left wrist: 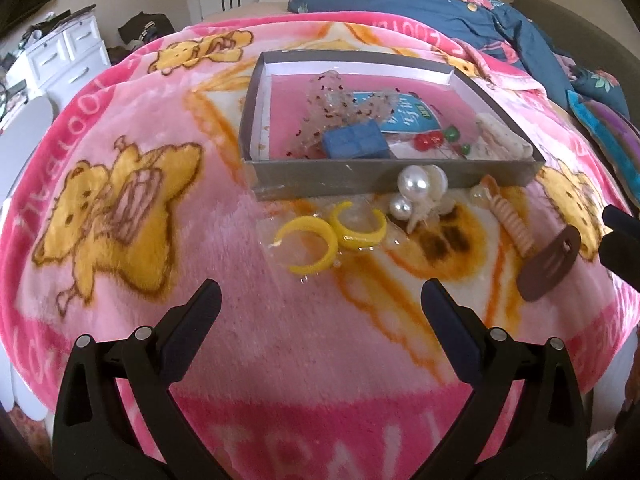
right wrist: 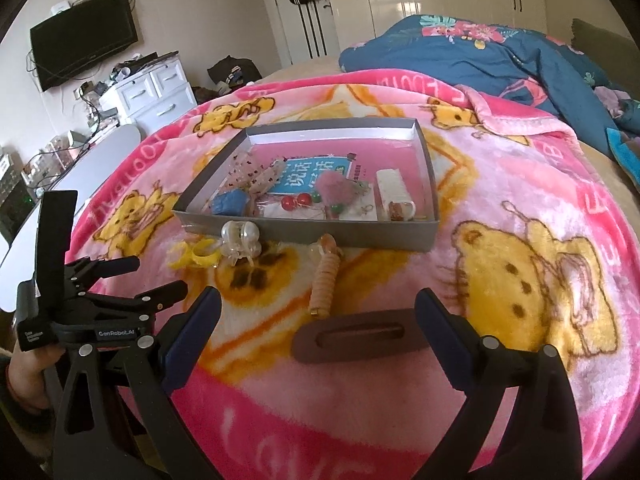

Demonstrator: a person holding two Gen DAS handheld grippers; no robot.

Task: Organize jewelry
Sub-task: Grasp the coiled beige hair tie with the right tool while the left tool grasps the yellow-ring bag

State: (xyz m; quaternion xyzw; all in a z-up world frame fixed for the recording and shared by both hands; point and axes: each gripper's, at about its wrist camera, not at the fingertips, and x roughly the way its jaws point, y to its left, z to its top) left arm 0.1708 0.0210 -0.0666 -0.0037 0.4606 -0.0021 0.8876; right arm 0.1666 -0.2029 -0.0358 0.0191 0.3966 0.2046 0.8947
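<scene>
Right claw point(right wrist: 318, 320) nearest, spread wide, empty, straddling brown snap clip point(right wrist: 360, 338) on pink blanket point(right wrist: 500, 184). Left claw point(left wrist: 320, 300) likewise wide, empty; housing reads "GenRobot.AI".

Beyond, loose: yellow rings point(left wrist: 332, 232), pearl claw clip point(left wrist: 420, 188), peach spiral tie point(right wrist: 324, 284).

Farther, grey box point(left wrist: 400, 178) already holds blue case point(left wrist: 354, 141), red beads point(left wrist: 426, 140), blue booklet point(right wrist: 308, 174) with Chinese text.

Judgement: roughly half sorted; four items left.

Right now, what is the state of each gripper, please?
Left gripper: open, holding nothing.
Right gripper: open, holding nothing; brown hair clip lies between its fingers.
</scene>
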